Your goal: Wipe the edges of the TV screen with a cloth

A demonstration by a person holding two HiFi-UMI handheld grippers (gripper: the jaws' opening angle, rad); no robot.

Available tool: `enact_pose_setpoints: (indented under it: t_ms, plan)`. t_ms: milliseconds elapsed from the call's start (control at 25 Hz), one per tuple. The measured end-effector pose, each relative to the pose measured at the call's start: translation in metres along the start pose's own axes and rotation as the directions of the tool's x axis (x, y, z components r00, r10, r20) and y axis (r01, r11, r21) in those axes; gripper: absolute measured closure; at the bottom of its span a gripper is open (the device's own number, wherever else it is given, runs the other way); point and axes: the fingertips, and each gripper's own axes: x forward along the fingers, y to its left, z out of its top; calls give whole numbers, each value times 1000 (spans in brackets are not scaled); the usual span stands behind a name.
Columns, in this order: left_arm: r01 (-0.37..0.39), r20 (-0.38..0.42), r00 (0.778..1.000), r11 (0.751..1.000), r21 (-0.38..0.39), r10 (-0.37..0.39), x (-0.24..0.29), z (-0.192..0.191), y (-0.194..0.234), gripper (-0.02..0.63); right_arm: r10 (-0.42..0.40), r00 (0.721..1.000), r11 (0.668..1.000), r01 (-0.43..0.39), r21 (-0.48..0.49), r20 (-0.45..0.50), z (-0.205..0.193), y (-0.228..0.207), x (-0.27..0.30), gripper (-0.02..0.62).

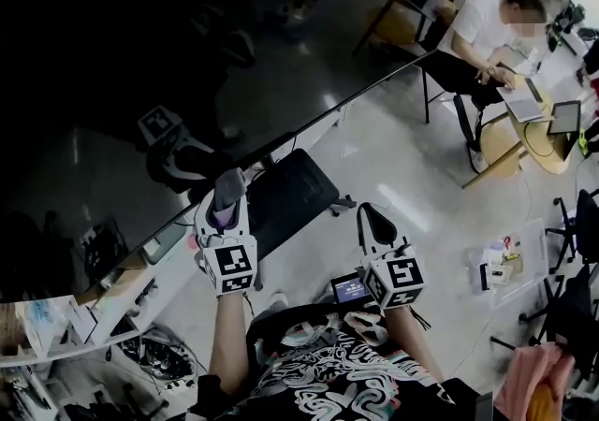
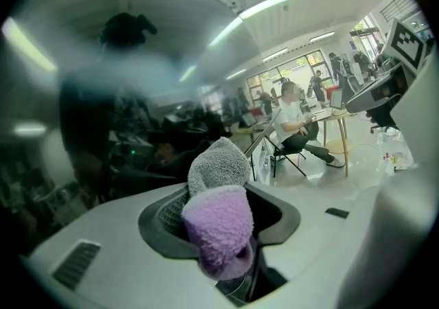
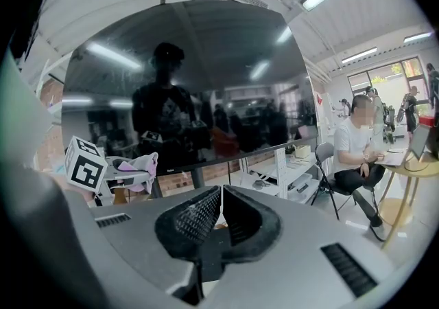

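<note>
To wipe well, I would press the folded cloth (image 2: 218, 222) flat against the screen's edge and draw it along in one steady pass, so that only fabric meets the glass. The left tool (image 1: 227, 202) is clamped on the cloth, whose tip sits just beside the lower edge of the TV screen (image 1: 187, 82); contact is unclear. The right tool (image 1: 374, 223), pinched together and empty, hangs nearby

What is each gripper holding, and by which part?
The left gripper holds the bunched cloth by its lower folds; the right gripper holds nothing, jaws together.
</note>
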Motion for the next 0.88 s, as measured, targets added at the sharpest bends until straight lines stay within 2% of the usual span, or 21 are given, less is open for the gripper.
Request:
enact_pose_setpoints:
  t_ms: [880]
  plan:
    - [-1,14,1000,1000,-4,1,21,30,-26,423,-51,998,999,51,-4,30,9,-55,-18,563]
